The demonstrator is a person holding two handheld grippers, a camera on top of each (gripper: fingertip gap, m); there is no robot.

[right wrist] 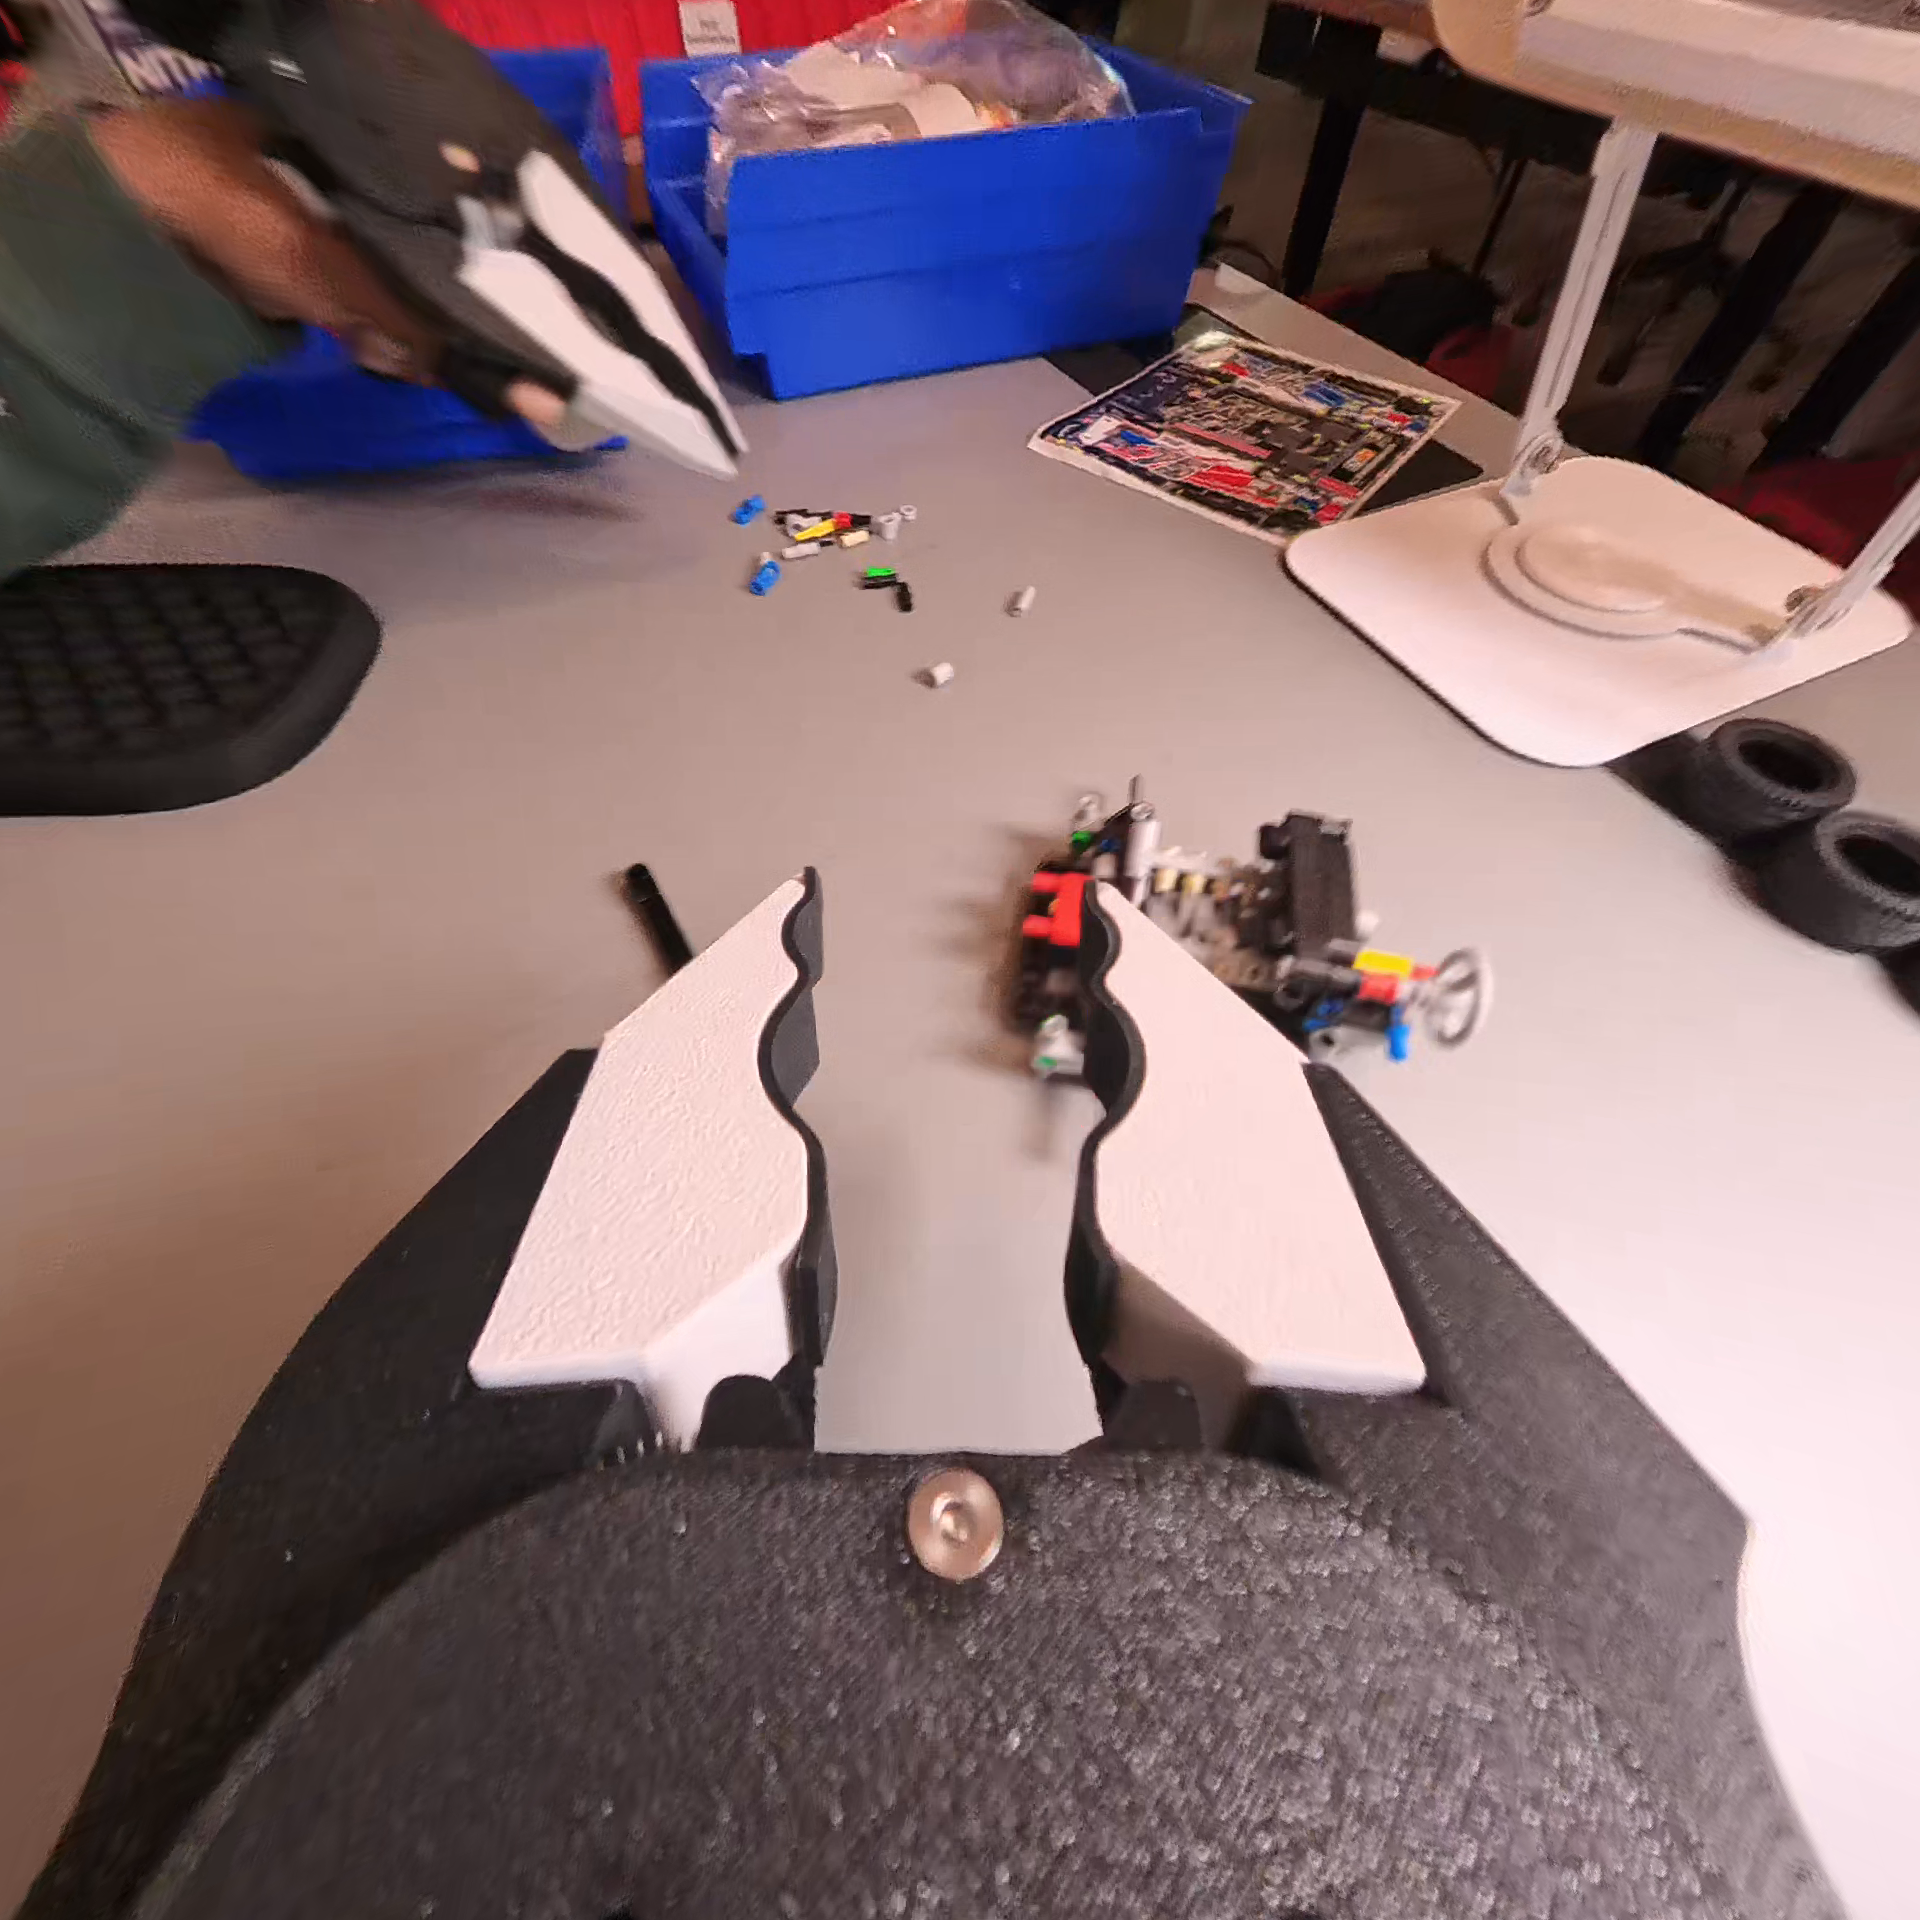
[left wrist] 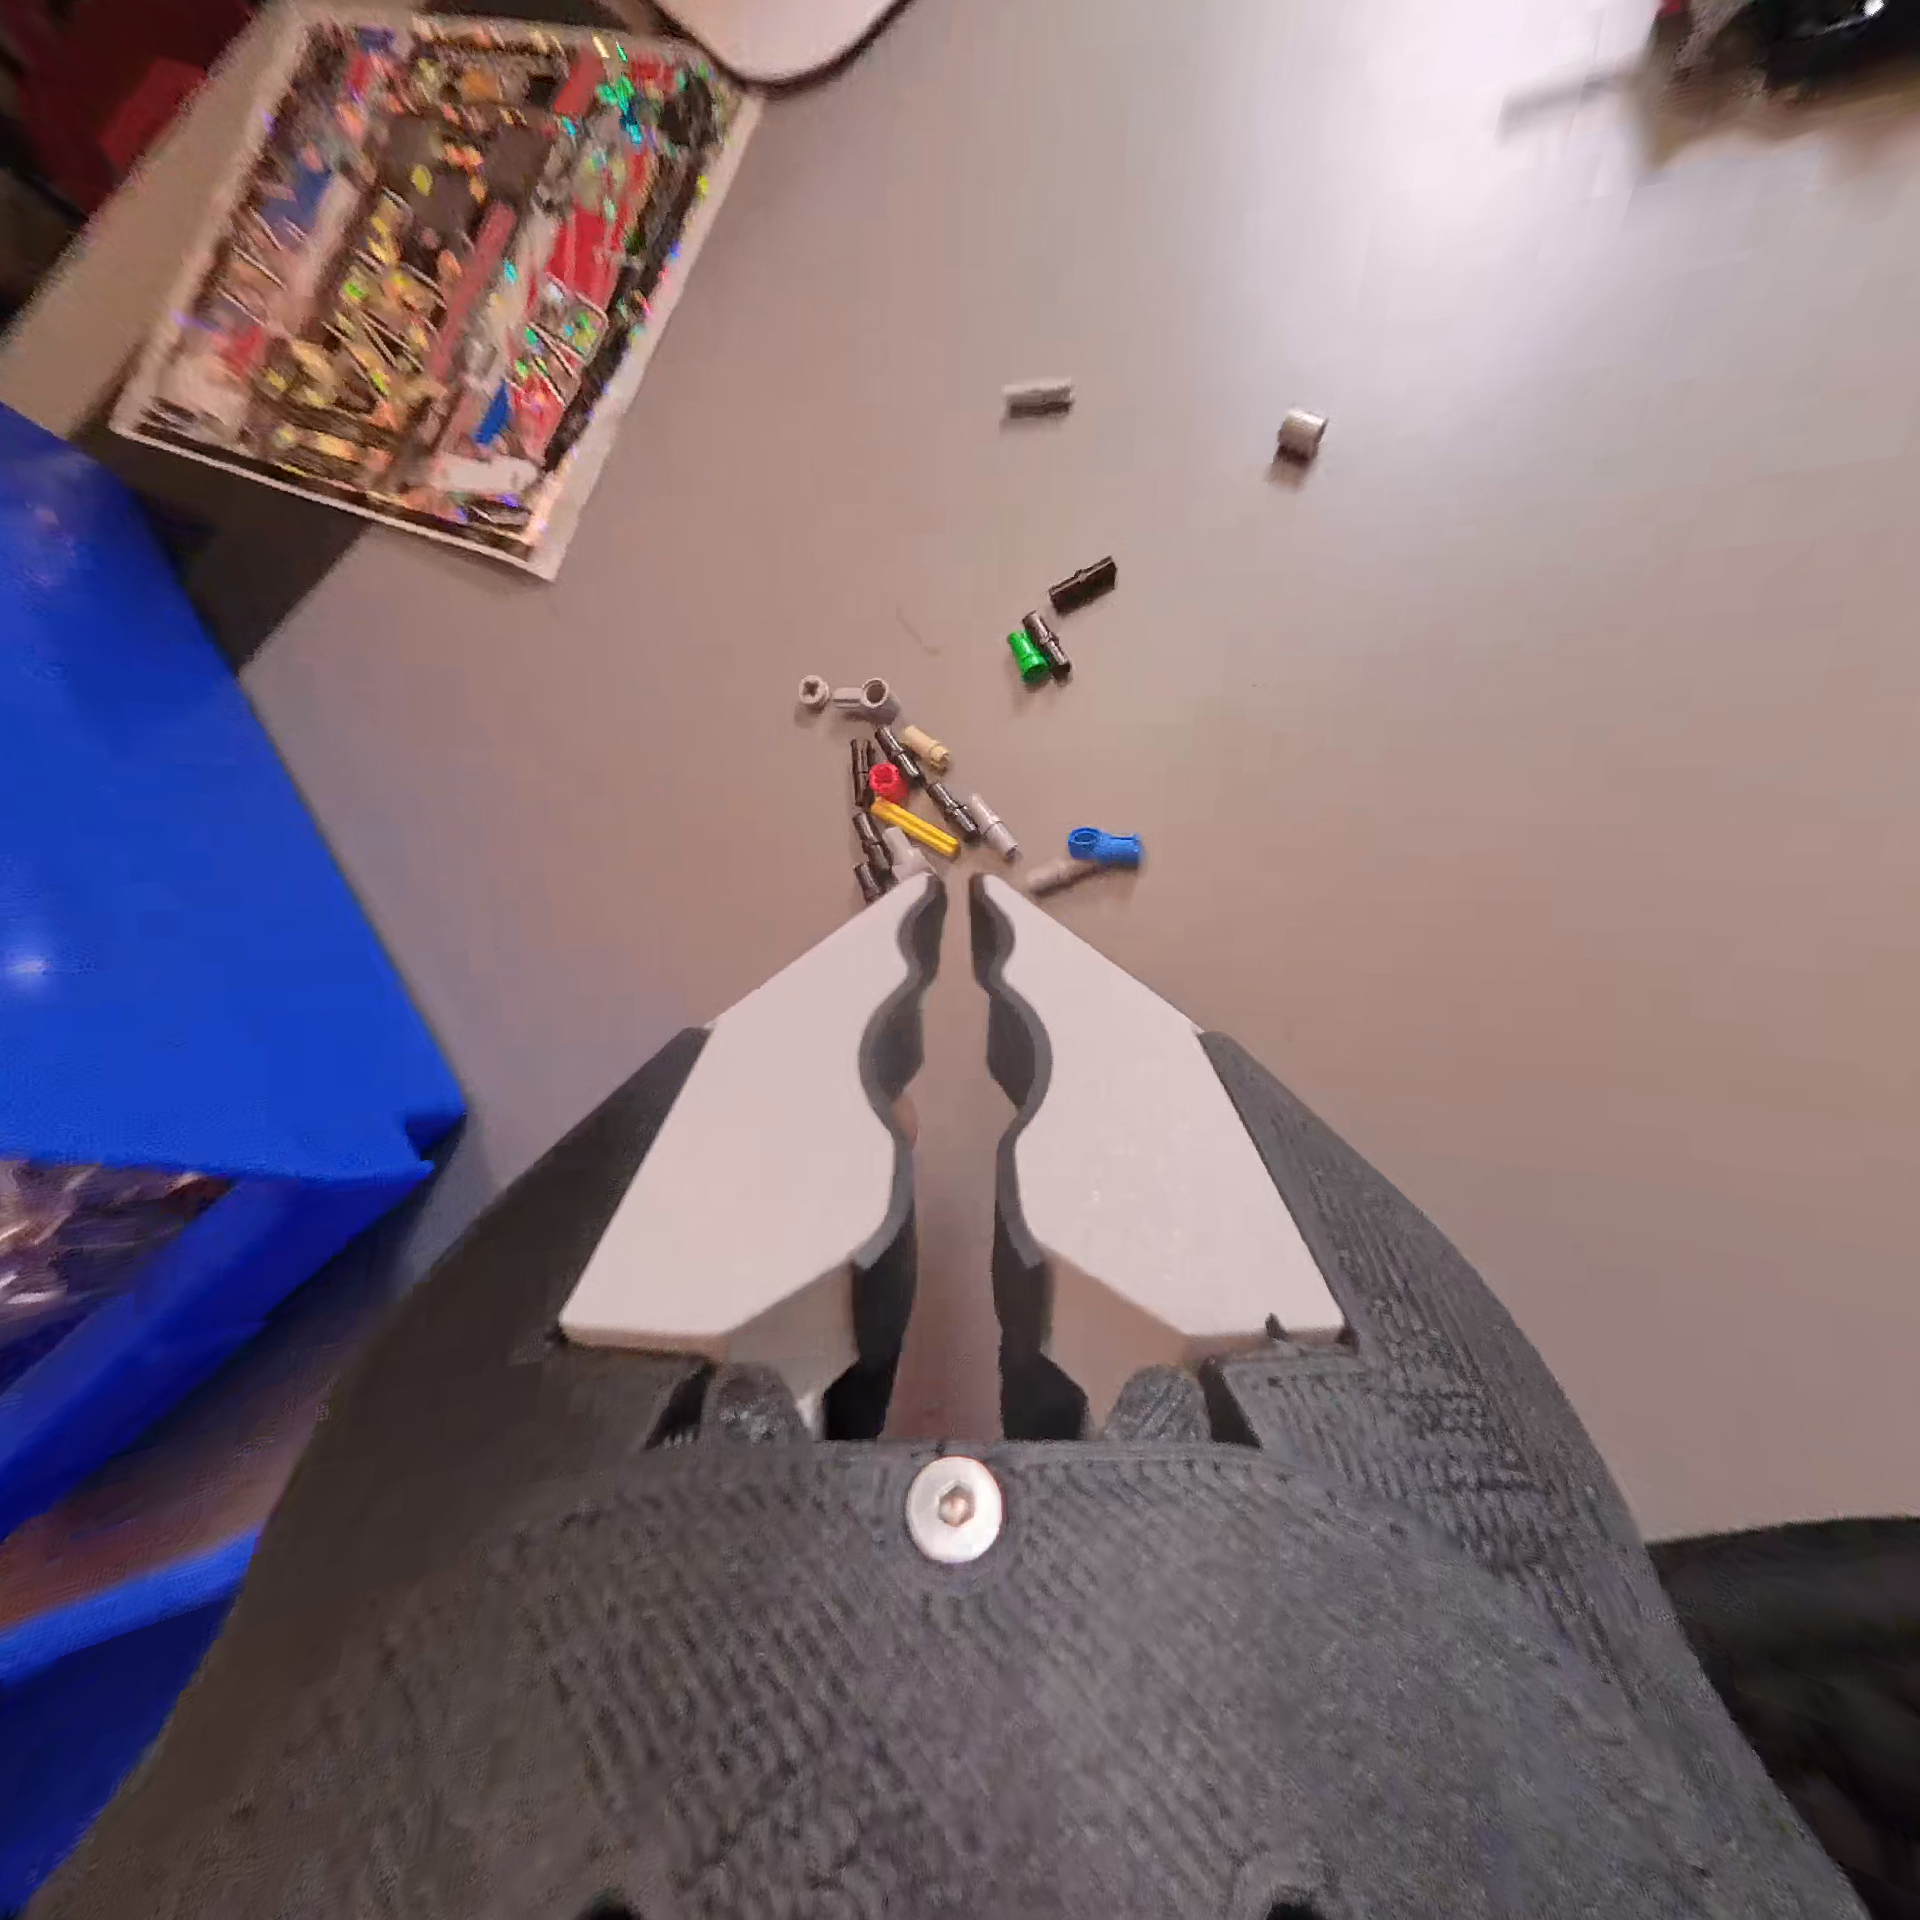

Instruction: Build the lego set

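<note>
A loose pile of small Lego pins and connectors (left wrist: pixel 914 800) lies on the grey table, with a blue piece (left wrist: pixel 1104 847), a green piece (left wrist: pixel 1029 655) and a grey sleeve (left wrist: pixel 1301 431) nearby. My left gripper (left wrist: pixel 956 883) hovers just short of the pile, its jaws almost together and empty. It also shows in the right wrist view (right wrist: pixel 727 447), above the same pile (right wrist: pixel 831 525). My right gripper (right wrist: pixel 951 883) is open and empty. A partly built Lego model (right wrist: pixel 1226 925) lies by its right finger. A black axle (right wrist: pixel 655 914) lies by its left finger.
Blue bins (right wrist: pixel 935 239) stand at the table's far side; one is at my left (left wrist: pixel 156 935). A colourful printed sheet (right wrist: pixel 1247 436) lies beyond the pile. A white lamp base (right wrist: pixel 1590 613) and black tyres (right wrist: pixel 1777 779) are at the right. A black mesh pad (right wrist: pixel 156 675) is at the left. My hands' fingertips stand some 30 cm from each other. From the left gripper's tips to the blue piece (left wrist: pixel 1104 847) is close to 4 cm. Seen from the right wrist view (right wrist: pixel 764 575) as well. The black axle (right wrist: pixel 655 914) is about 12 cm from my right fingertips and 20 cm from my left.
</note>
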